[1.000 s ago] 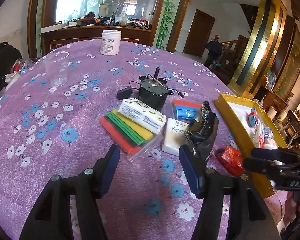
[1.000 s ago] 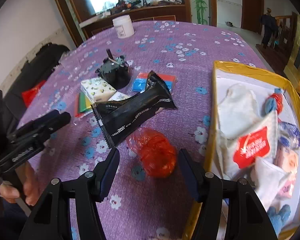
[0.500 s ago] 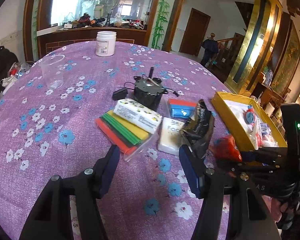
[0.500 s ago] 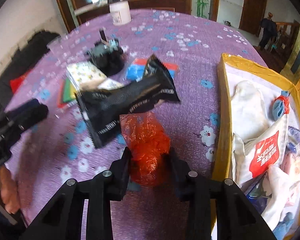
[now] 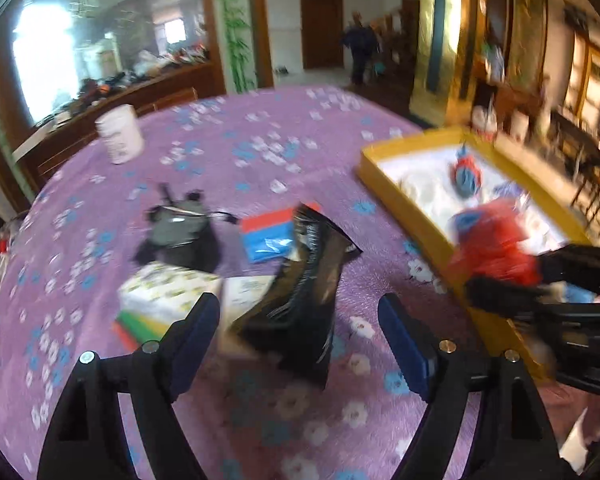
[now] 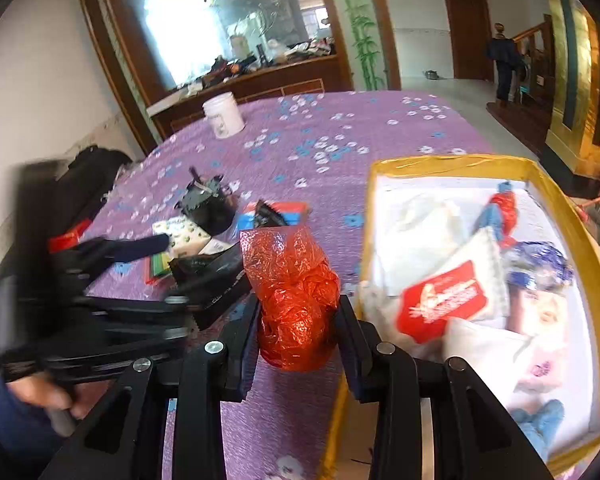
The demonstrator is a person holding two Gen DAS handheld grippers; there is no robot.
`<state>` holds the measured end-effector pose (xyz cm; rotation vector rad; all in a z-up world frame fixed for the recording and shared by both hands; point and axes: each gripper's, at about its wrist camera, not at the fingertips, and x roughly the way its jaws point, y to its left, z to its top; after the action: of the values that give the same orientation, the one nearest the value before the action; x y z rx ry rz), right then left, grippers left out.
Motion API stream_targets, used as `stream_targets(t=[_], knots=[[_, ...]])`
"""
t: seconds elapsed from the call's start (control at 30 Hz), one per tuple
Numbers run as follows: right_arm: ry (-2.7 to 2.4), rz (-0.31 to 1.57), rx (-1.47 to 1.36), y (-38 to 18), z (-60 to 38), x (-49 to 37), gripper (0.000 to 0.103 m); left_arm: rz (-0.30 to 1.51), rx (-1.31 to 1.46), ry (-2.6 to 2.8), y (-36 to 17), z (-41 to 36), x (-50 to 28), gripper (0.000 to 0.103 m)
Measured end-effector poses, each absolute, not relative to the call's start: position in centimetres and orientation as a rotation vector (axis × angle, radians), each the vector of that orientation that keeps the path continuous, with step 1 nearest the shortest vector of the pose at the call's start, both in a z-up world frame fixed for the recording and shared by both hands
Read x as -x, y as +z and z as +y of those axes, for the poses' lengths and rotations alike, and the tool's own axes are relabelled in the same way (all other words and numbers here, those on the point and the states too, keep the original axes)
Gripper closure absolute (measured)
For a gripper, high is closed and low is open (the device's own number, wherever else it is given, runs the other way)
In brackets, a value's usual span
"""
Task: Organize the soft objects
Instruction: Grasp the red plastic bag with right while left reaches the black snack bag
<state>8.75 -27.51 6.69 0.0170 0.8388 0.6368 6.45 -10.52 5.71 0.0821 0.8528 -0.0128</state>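
My right gripper is shut on a crumpled red plastic bag, held above the cloth just left of the yellow box; the bag also shows blurred at the box's near wall in the left wrist view. Several soft items lie in the box, among them a white pouch with a red label. My left gripper has its jaws opening, and a black snack packet lies on the cloth between and just beyond them, not pressed by the pads.
On the purple flowered tablecloth lie a dark motor with a cable, a white tissue pack, coloured strips, a blue-and-red packet and a white jar. A person stands far back by the door.
The right gripper closed on the red bag and lifted it toward the yellow box. The left gripper swung right, rolled, and widened over the black packet.
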Motion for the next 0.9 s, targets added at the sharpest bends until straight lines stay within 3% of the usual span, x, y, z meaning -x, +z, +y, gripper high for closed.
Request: stream_targets(t=[0.07, 0.2, 0.27, 0.43, 0.9], knots=[[0.643, 0.831, -0.037, 6.9, -28.5, -8.5, 0.064, 0.88, -0.138, 0.0, 4.6, -11.5, -8.1, 0.023], [0.652, 0.817, -0.057, 7.2, -29.8, -8.3, 0.064, 0.928, -0.208, 0.043, 2.6, -12.6, -10.3, 0.036], [0.657, 0.814, -0.067, 7.3, -30.1, -8.2, 0.064, 0.944, -0.206, 0.057, 1.9, -12.5, -10.8, 0.056], [0.671, 0.812, -0.081, 7.0, -30.3, -8.0, 0.064, 0.917, -0.218, 0.098, 1.7, -12.7, -10.0, 0.076], [0.655, 0.834, 0.007, 6.0, -27.5, -7.5, 0.064, 0.721, -0.137, 0.147, 6.4, -12.1, -2.2, 0.077]])
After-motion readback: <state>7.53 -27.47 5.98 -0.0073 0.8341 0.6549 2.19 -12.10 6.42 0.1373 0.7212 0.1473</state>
